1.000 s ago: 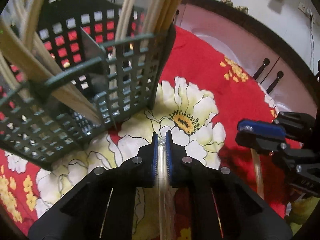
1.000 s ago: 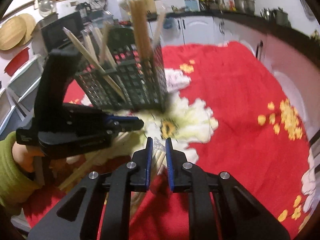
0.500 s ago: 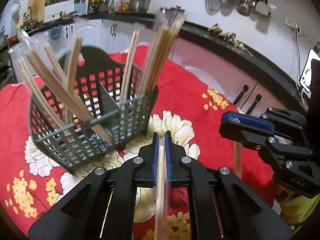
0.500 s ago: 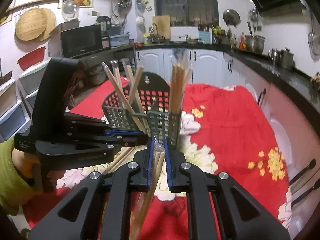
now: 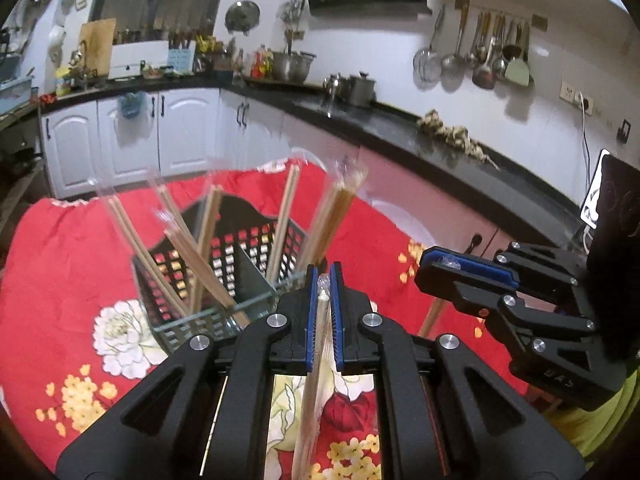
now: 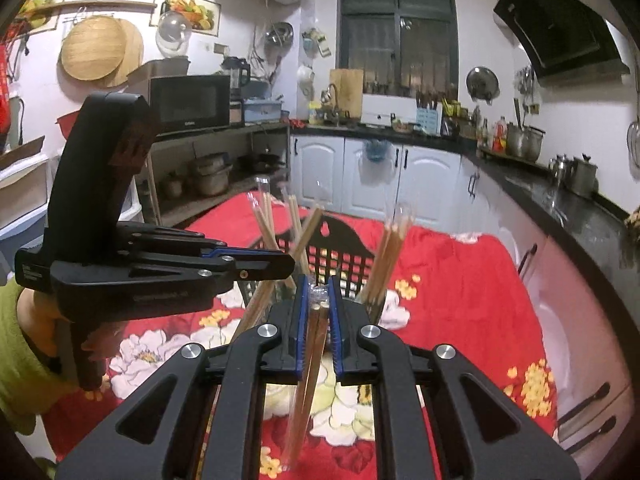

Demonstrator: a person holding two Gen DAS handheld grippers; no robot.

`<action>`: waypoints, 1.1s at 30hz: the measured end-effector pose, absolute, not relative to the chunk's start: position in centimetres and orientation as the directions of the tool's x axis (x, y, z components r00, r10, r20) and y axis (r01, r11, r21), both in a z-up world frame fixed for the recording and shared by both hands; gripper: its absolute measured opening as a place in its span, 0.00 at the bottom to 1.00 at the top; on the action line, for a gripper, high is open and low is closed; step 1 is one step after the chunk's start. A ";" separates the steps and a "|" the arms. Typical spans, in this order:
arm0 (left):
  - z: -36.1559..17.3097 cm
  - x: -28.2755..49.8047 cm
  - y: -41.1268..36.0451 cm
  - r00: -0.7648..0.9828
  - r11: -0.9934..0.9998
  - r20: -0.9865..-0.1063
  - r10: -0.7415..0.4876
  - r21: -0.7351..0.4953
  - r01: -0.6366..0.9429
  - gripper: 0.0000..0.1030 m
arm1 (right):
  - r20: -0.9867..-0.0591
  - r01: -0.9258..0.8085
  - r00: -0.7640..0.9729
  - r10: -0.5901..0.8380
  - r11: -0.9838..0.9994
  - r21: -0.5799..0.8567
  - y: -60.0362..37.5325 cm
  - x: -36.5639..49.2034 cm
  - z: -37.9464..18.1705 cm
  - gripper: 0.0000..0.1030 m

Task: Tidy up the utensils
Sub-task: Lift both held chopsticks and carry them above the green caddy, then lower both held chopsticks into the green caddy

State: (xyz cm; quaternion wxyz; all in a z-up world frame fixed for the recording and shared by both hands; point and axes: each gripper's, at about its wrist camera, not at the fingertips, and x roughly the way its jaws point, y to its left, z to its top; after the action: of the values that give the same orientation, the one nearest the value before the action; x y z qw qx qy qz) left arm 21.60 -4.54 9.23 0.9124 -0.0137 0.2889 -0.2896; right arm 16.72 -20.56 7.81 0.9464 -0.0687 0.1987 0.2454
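1. The left gripper point(image 5: 322, 280) is closed tight on a single wrapped pair of chopsticks point(image 5: 316, 356); the pads are pressed against the clear sleeve near its upper end, and the rest of the pair hangs down and back under the gripper body.

2. The right gripper point(image 6: 318, 294) is clamped on a second wrapped pair point(image 6: 310, 360) — two brown sticks are seen side by side between the blue pads, so the jaws stand narrow but not fully together. This pair, too, trails down below the fingers.

3. The dark mesh caddy point(image 5: 224, 280) is set on the red flowered cloth point(image 5: 60, 280), ahead of and below both grippers. Several wrapped pairs are already stood in it, leaning outward at various tilts.

4. The relation on which the coming move is judged to turn: the caddy's open top faces upward, while each held pair is gripped near its top with its long axis running steeply downward. The lower tips — not the gripped ends — must be brought over a compartment.

5. In the left wrist view the caddy lies just ahead and slightly left of the left gripper, with the right gripper point(image 5: 464, 268) seen off to the side, further from the caddy. The left hand is therefore judged the nearer.

6. In the right wrist view the caddy point(image 6: 340, 256) is seen straight ahead, partly hidden behind the fingers.
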 end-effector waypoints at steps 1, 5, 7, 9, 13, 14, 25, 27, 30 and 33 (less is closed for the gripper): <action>9.5 21.6 -4.6 0.672 0.834 -0.512 -0.534 -0.190 0.518 0.03 | -0.404 -0.492 0.803 0.439 0.870 -0.033 -20.5 16.7 8.1 0.09; 11.2 21.2 -3.6 0.705 0.842 -0.472 -0.530 -0.190 0.505 0.03 | -0.370 -0.499 0.813 0.450 0.866 -0.042 -20.0 16.8 9.4 0.09; 12.0 21.1 -3.2 0.718 0.845 -0.453 -0.528 -0.191 0.500 0.03 | -0.354 -0.502 0.817 0.456 0.864 -0.044 -19.9 16.8 10.0 0.09; 12.9 21.0 -2.8 0.731 0.847 -0.433 -0.526 -0.191 0.497 0.03 | -0.338 -0.504 0.821 0.460 0.863 -0.048 -19.7 16.8 10.6 0.09; 14.8 20.7 -2.2 0.752 0.846 -0.391 -0.531 -0.193 0.497 0.03 | -0.309 -0.503 0.830 0.464 0.862 -0.057 -19.6 17.1 11.8 0.09; 15.4 20.8 -2.4 0.753 0.844 -0.383 -0.535 -0.193 0.501 0.03 | -0.304 -0.503 0.832 0.465 0.863 -0.057 -19.6 17.1 12.0 0.09; 20.2 21.3 -3.5 0.795 0.845 -0.287 -0.534 -0.162 0.509 0.03 | -0.221 -0.487 0.858 0.464 0.871 -0.063 -20.3 17.8 15.3 0.09; 20.7 21.8 -3.7 0.800 0.847 -0.278 -0.532 -0.165 0.506 0.03 | -0.205 -0.484 0.863 0.462 0.873 -0.068 -20.4 17.9 15.8 0.09; 21.3 22.5 -4.1 0.809 0.851 -0.264 -0.524 -0.165 0.498 0.03 | -0.190 -0.478 0.868 0.459 0.876 -0.068 -20.6 18.3 16.3 0.09; 21.8 22.8 -4.4 0.828 0.863 -0.245 -0.505 -0.144 0.484 0.03 | -0.173 -0.474 0.872 0.458 0.879 -0.058 -20.9 19.0 16.9 0.09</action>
State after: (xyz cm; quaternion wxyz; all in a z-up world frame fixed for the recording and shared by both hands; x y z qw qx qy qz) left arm 22.79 -4.42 21.75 0.9552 -0.0380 0.1385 -0.2590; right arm 19.01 -20.88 16.93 0.9661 -0.0494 0.0773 0.2411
